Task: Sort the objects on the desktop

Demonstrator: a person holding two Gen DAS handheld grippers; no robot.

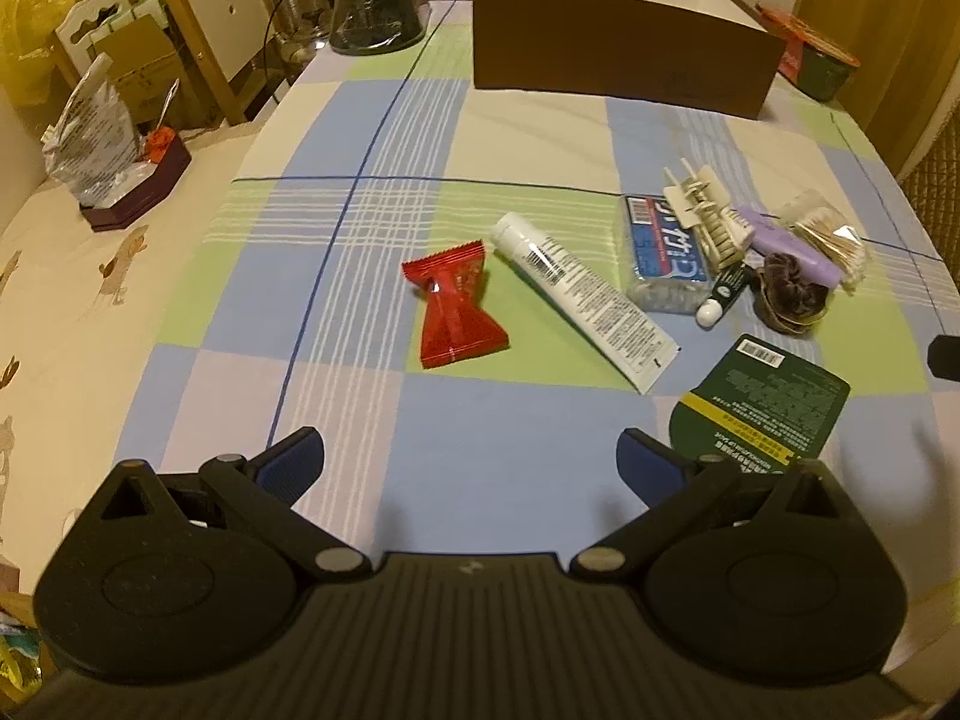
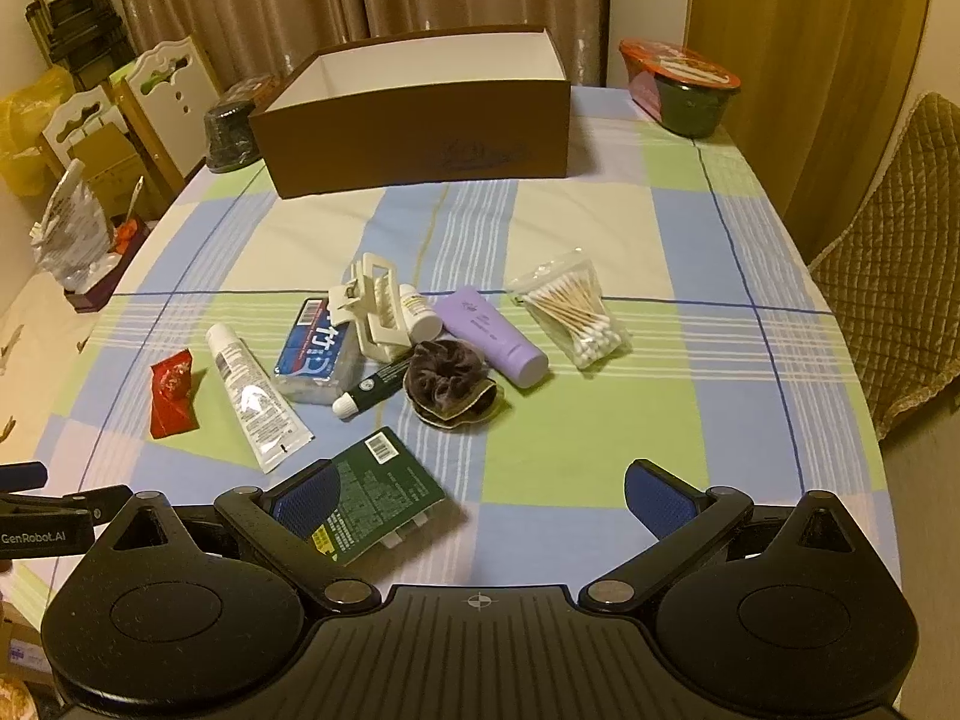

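A: What lies on the table, left to right?

B: A red packet (image 2: pixel 172 394), a white tube (image 2: pixel 255 396), a blue pack (image 2: pixel 316 354) with a cream clip (image 2: pixel 377 307) on it, a scrunchie (image 2: pixel 447 383), a purple tube (image 2: pixel 490 334), then a swab bag (image 2: pixel 573 316). A green card (image 2: pixel 381 495) lies nearest, and the brown box (image 2: pixel 420 132) stands behind.

A: And the tools?

B: The left gripper (image 1: pixel 471 461) hangs spread wide and empty over the cloth (image 1: pixel 480 450). The right gripper (image 2: pixel 480 495) gapes too, with the card under its left finger.
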